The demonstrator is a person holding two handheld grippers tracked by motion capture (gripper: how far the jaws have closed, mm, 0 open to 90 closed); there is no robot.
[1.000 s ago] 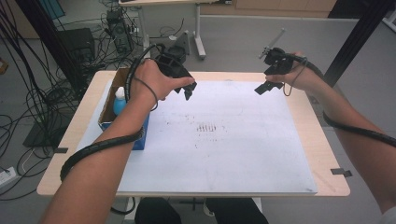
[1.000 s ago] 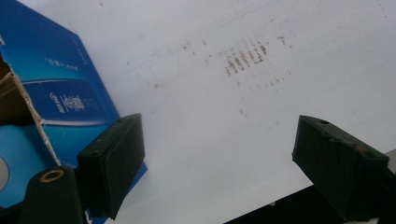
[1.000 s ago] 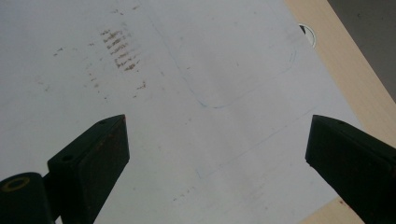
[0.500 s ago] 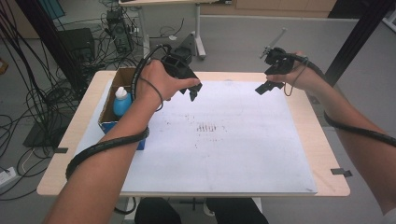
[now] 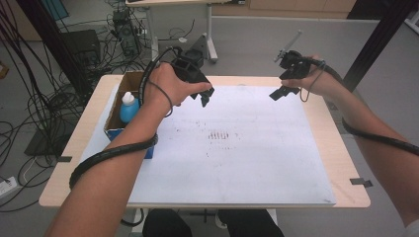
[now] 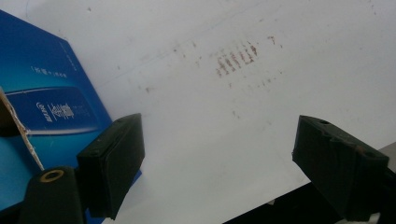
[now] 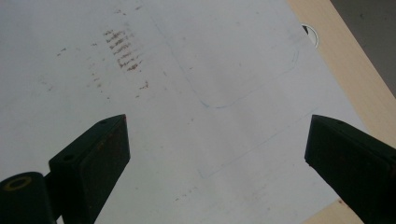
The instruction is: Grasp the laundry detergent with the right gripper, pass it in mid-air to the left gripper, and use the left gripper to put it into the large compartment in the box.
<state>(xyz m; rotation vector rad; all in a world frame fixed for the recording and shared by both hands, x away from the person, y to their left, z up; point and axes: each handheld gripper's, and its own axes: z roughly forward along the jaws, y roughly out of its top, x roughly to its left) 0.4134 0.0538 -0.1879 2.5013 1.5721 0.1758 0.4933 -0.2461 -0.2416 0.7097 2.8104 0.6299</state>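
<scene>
L jaws: spread, nothing between; left gripper [image 5: 206, 97] hovers over white sheet [image 5: 237, 148], near box.
R jaws: spread wide, nothing held; right gripper [image 5: 277, 94] above sheet's far right part.
Bottle: white w/ blue body [image 5: 129, 107], upright inside cardboard box [image 5: 118, 94] at table's [image 5: 341, 163] left edge.
Handling: prob. light, stiff plastic, smooth, may slip.
Grip pt: take neck below cap, or across body.
Marks: brownish smudges [image 5: 217, 134] mid-sheet.

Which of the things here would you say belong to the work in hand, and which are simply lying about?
In hand:
- left gripper, jaws open, empty
- right gripper, jaws open, empty
- blue box, nearest the left gripper
- bottle standing in the box
- white sheet with brown marks

Lying about:
- cables on the floor
- black tape on the table edge
</scene>
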